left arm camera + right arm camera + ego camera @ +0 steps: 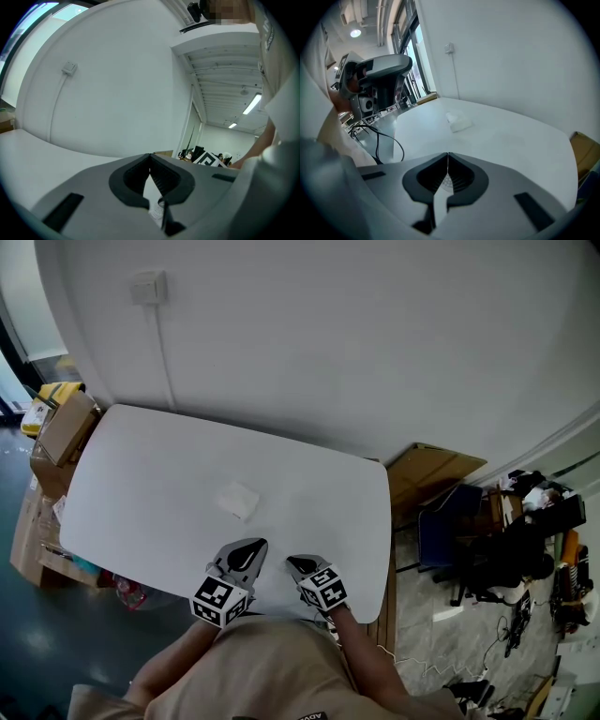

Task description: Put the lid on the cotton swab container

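White surface (141,474) carried the container (237,500) near its middle, a small pale boxy shape. No view let you tell whether its lid sat on it or beside it. You held the left gripper (251,546) and the right gripper (294,563) side by side over the near edge, apart from each other and well short of the container. In the left gripper view the fingers (126,180) were pressed tip to tip with nothing between them, and they pointed up toward the wall (117,93). In the right gripper view the fingers (419,180) were likewise closed and empty. They were aimed across the surface, with the container lying ahead of them, untouched.
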{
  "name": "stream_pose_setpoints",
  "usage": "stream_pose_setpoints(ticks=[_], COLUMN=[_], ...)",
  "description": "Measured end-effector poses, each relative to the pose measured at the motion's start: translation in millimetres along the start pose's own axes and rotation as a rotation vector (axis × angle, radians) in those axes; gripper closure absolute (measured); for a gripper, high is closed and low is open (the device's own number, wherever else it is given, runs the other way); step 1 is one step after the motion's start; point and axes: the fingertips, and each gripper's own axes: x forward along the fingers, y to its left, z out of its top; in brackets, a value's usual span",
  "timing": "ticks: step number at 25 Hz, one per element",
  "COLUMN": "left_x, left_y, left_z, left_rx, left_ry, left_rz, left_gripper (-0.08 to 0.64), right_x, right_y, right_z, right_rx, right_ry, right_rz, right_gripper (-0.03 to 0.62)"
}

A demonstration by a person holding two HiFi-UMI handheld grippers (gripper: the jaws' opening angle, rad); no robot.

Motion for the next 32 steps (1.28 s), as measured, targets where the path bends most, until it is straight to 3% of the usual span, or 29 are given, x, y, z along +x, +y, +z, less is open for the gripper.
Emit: stream_pose_setpoints(ticks=[18,23,32], left_x=[-12,-11,-8], left_y=[1,1,-4], left_z=[0,-1,0], left_rx=[-0.013,-0.020,-0.002], left_ry=[-0.023,-0.017,-0.012], left_rz=[0.020,0.009,-0.019], left_gripper=[0.546,0.546,0.546], right_x=[3,5,6], right_y=[2,1,2], right_z=[-16,-15,-16], right_rx=[-0.005,0.063,0.063], right_ry=[0.060,0.037,0.025], right_rz=[-0.016,0.003,-0.016], right_gripper=[0.575,0.575,0.575])
